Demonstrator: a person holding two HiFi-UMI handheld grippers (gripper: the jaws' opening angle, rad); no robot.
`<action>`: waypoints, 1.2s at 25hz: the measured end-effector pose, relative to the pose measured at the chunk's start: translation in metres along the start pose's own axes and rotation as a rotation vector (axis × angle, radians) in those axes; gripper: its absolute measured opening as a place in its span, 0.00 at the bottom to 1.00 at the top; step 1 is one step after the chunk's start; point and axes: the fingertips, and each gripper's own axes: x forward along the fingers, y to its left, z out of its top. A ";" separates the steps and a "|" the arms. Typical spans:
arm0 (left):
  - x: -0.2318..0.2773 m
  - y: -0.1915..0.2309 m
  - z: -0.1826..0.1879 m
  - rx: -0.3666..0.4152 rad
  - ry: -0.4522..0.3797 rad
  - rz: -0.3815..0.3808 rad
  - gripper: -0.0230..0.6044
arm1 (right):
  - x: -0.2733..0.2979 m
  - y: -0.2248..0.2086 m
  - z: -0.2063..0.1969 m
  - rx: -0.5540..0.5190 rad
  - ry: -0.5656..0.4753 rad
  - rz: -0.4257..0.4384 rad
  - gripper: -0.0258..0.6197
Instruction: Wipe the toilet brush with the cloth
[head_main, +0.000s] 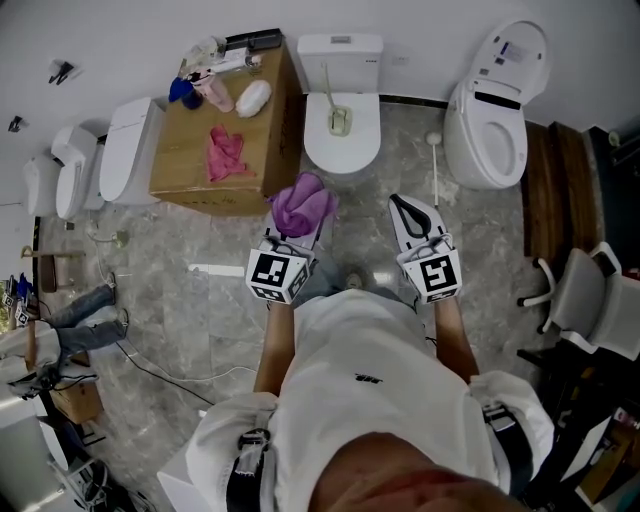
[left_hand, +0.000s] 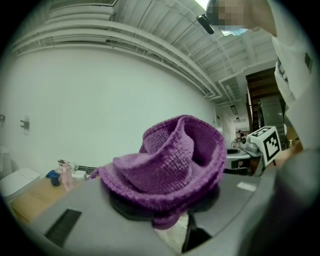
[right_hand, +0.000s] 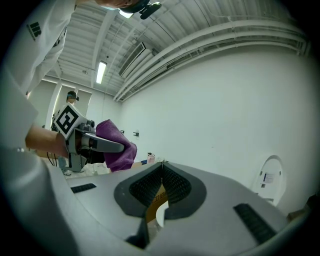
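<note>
My left gripper (head_main: 297, 226) is shut on a bunched purple knitted cloth (head_main: 302, 204), which fills the left gripper view (left_hand: 170, 160) and hides the jaw tips. My right gripper (head_main: 402, 206) is shut with nothing in it; its black pads (right_hand: 172, 186) meet at the tip. Both are held side by side above the floor in front of the middle toilet (head_main: 341, 146). A long-handled brush (head_main: 337, 112) stands in that toilet's bowl. In the right gripper view, the left gripper (right_hand: 95, 143) and the cloth (right_hand: 119, 148) show at the left.
A brown box (head_main: 200, 160) at the left carries a pink cloth (head_main: 226, 152), bottles and a white object. A white stick with a round end (head_main: 435, 168) lies on the floor beside the right toilet (head_main: 487, 140). More toilets (head_main: 125, 150) stand far left, a chair (head_main: 590, 300) far right.
</note>
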 end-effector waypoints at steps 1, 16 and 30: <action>0.002 0.002 0.000 0.002 -0.001 -0.002 0.26 | 0.002 -0.001 0.000 -0.001 0.003 -0.004 0.04; 0.031 0.053 -0.009 -0.024 0.012 -0.071 0.26 | 0.055 -0.001 -0.007 -0.006 0.054 -0.061 0.04; 0.082 0.164 -0.027 -0.062 0.082 -0.179 0.26 | 0.175 -0.005 -0.013 0.030 0.139 -0.142 0.04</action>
